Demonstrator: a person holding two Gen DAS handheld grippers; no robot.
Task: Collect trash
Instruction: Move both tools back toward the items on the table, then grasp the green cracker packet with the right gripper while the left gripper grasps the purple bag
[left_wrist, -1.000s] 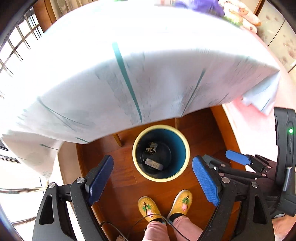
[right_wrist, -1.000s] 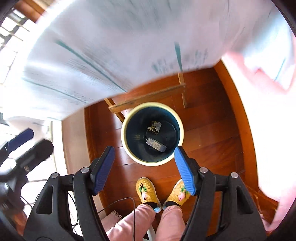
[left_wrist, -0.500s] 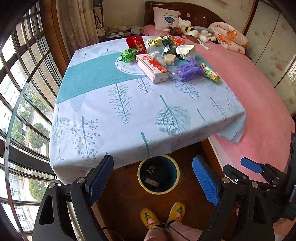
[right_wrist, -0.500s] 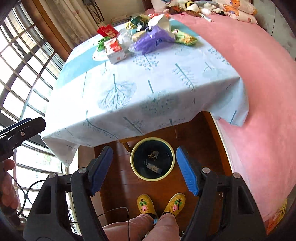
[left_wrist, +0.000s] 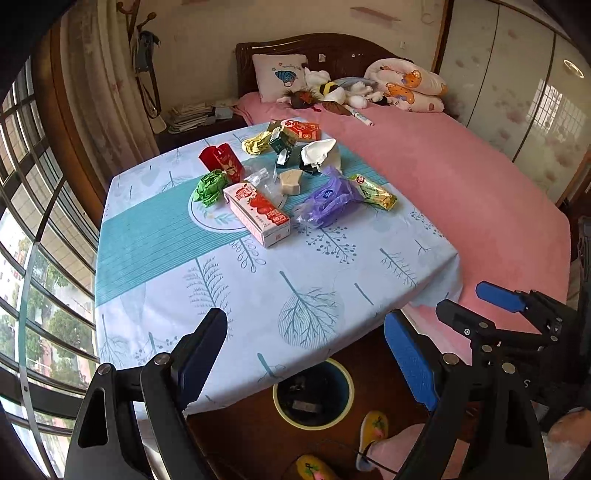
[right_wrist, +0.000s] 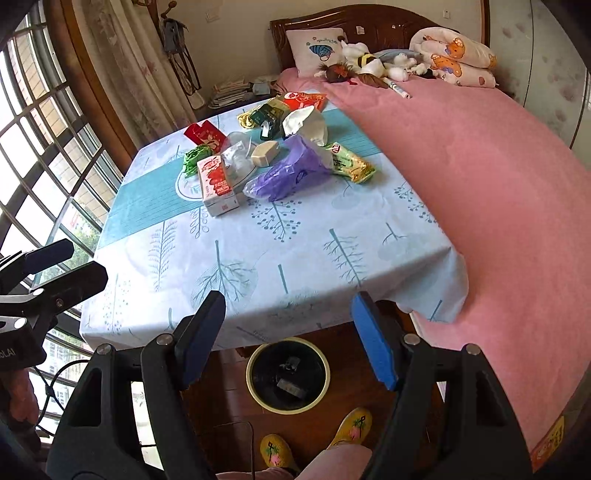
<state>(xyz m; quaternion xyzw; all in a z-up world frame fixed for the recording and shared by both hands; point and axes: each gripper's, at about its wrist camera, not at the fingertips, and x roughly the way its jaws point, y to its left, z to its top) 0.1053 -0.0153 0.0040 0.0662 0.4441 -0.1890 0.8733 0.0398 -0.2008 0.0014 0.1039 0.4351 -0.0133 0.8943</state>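
Trash lies at the far side of the table (left_wrist: 258, 295) (right_wrist: 258, 251): a pink-and-white carton (left_wrist: 256, 212) (right_wrist: 216, 184), a purple bag (left_wrist: 328, 201) (right_wrist: 286, 175), green crumpled paper (left_wrist: 210, 186) (right_wrist: 195, 158), a red box (left_wrist: 221, 162) (right_wrist: 203, 134), a green snack wrapper (left_wrist: 373, 192) (right_wrist: 351, 162) and white paper (left_wrist: 319, 155) (right_wrist: 304, 123). A yellow-rimmed bin (left_wrist: 314, 395) (right_wrist: 288, 374) with some scraps stands on the floor under the near edge. My left gripper (left_wrist: 308, 363) and right gripper (right_wrist: 288, 338) hang open and empty above the near edge.
A pink bed (left_wrist: 461, 192) (right_wrist: 498, 184) with pillows and soft toys runs along the table's right side. Barred windows (left_wrist: 33, 240) (right_wrist: 44, 147) curve along the left. The person's yellow slippers (left_wrist: 373, 428) (right_wrist: 351, 424) stand beside the bin on the wooden floor.
Both grippers have risen and tilted up from over the bin. The tabletop and its trash have come into view, and the bin now sits low in both views.
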